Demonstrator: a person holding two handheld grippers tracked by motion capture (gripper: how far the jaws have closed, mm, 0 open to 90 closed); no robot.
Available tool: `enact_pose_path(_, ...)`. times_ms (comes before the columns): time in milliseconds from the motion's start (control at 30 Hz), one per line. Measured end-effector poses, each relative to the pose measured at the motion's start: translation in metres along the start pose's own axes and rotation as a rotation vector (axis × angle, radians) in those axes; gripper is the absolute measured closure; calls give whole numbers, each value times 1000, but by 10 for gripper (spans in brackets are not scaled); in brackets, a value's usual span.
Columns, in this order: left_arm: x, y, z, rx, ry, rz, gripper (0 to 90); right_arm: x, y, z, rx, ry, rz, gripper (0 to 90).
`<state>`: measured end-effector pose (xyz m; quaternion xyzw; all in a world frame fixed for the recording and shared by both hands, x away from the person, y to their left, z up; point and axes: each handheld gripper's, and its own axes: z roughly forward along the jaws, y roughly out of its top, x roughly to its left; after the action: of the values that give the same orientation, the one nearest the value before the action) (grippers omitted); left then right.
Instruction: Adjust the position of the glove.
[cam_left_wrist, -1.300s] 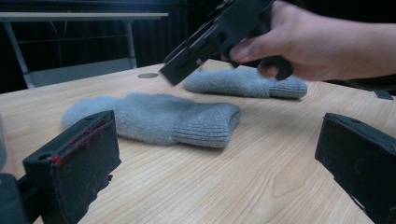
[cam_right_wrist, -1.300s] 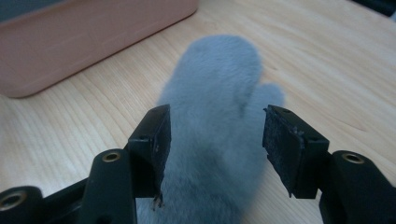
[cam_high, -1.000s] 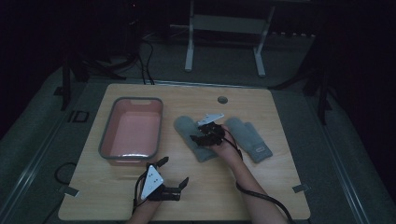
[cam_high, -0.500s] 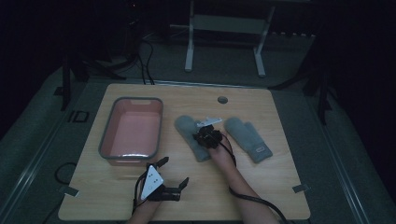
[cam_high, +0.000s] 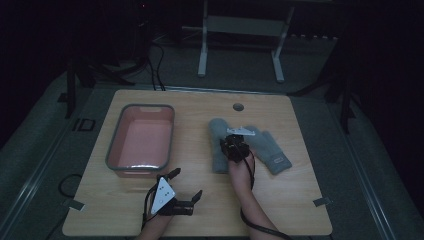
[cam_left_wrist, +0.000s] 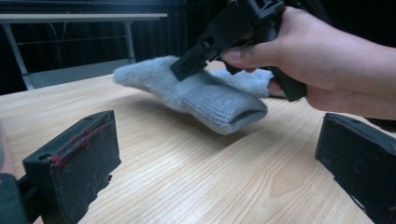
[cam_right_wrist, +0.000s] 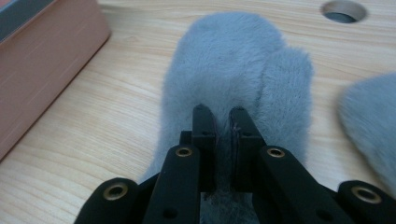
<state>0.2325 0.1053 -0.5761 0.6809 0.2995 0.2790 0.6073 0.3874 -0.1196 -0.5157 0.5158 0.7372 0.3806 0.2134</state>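
Lift technique: raise the right gripper (cam_right_wrist: 219, 114) straight up, keeping the pinch firm so the fabric does not slip. Its jaws are clamped on a fold of the left grey mitten (cam_right_wrist: 233, 70), which lies on the table (cam_high: 200, 210) between the pink tub (cam_high: 142, 137) and the second mitten (cam_high: 270, 150). The left gripper (cam_high: 185, 187) rests near the front edge, jaws apart and empty.

A fluffy grey woollen mitten (cam_right_wrist: 233, 70) lies beside its grey twin (cam_high: 270, 147); the pale wood-grain bench (cam_high: 200, 200) carries a grey-rimmed pink plastic tub (cam_high: 142, 142).
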Motion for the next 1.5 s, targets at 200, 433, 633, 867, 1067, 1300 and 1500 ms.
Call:
enact_pose_path(200,0,0,0,0,0,-2,2,3,-7,11,31,-22,14,829)
enact_pose_path(433,0,0,0,0,-2,4,2,5,-22,35,65,-47,26,778)
enact_pose_path(633,0,0,0,0,-2,4,2,0,-17,21,31,-2,29,604)
enact_pose_path(867,0,0,0,1,-4,5,2,-27,-9,-10,-34,60,-44,511)
enact_pose_path(1067,0,0,0,0,-2,3,2,-68,-4,-36,-47,51,-190,502)
enact_pose_path(1300,0,0,0,0,-2,1,2,-112,0,-51,-26,49,-255,524)
enact_pose_path(1500,0,0,0,0,-3,0,2,-146,1,-47,22,99,-291,492)
